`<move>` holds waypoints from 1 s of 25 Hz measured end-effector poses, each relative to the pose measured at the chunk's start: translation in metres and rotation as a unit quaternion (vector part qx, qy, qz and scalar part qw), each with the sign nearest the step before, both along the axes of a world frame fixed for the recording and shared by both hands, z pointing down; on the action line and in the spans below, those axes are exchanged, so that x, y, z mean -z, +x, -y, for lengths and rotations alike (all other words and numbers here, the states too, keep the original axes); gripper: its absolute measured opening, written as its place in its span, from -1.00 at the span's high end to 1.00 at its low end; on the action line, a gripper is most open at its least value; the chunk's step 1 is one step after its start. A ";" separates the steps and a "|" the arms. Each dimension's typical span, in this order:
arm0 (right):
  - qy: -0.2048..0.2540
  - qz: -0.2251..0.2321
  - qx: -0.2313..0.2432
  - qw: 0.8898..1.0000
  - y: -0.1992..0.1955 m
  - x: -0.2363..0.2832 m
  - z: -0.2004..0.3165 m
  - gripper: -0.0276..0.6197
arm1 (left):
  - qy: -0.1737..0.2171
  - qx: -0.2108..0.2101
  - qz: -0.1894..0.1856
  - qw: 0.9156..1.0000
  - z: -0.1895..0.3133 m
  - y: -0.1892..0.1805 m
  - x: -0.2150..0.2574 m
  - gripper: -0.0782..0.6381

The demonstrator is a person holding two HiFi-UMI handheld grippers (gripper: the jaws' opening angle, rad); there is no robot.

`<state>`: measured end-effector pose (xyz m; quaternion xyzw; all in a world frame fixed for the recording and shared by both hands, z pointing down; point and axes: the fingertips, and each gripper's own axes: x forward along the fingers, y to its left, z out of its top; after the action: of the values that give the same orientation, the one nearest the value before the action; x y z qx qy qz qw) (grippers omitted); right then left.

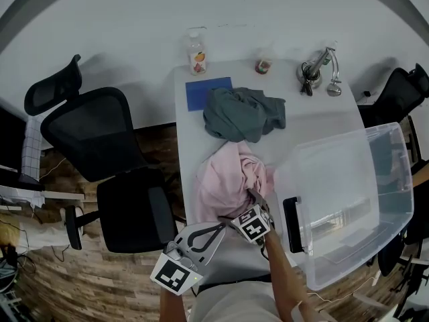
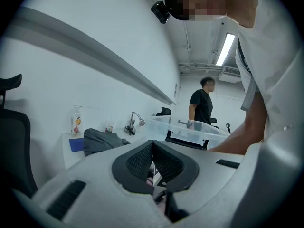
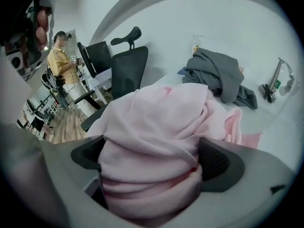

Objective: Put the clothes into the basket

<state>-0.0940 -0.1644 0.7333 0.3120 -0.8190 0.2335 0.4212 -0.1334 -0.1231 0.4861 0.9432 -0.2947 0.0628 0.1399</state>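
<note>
A pink garment (image 1: 224, 180) lies bunched on the white table (image 1: 315, 113), close to the near edge. My right gripper (image 1: 255, 196) is shut on its near fold, and the right gripper view shows a thick roll of the pink garment (image 3: 156, 127) filling the span between the pads. A grey garment (image 1: 242, 113) is heaped farther back on the table. The clear plastic basket (image 1: 375, 173) stands to the right, overhanging the table's corner. My left gripper (image 1: 224, 227) hovers at the near edge, left of the right one, its tips together with nothing held (image 2: 154, 144).
At the back of the table are a pump bottle (image 1: 196, 54), a blue mat (image 1: 200, 92), a small jar (image 1: 263, 66) and a metal lamp (image 1: 320, 69). A black office chair (image 1: 107, 146) stands left of the table, another (image 1: 402, 92) at far right. A person (image 2: 202, 106) stands beyond the basket.
</note>
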 end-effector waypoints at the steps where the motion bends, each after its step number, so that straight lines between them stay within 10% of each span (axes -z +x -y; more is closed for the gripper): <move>1: -0.003 0.002 -0.003 1.000 -0.001 -0.004 0.000 -0.87 | -0.002 0.001 0.000 1.000 0.000 0.000 -0.001 0.76; 13: -0.024 0.039 -0.005 0.999 -0.007 -0.016 0.000 -0.84 | -0.014 0.015 0.003 1.000 0.003 -0.008 -0.008 0.76; 25: -0.050 0.072 0.000 0.996 -0.013 -0.001 -0.006 0.09 | -0.010 0.016 0.011 1.000 0.001 -0.009 -0.006 0.76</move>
<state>-0.1074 -0.1588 0.7347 0.2728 -0.8346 0.2958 0.3763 -0.1422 -0.1242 0.4921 0.9364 -0.3102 0.0738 0.1468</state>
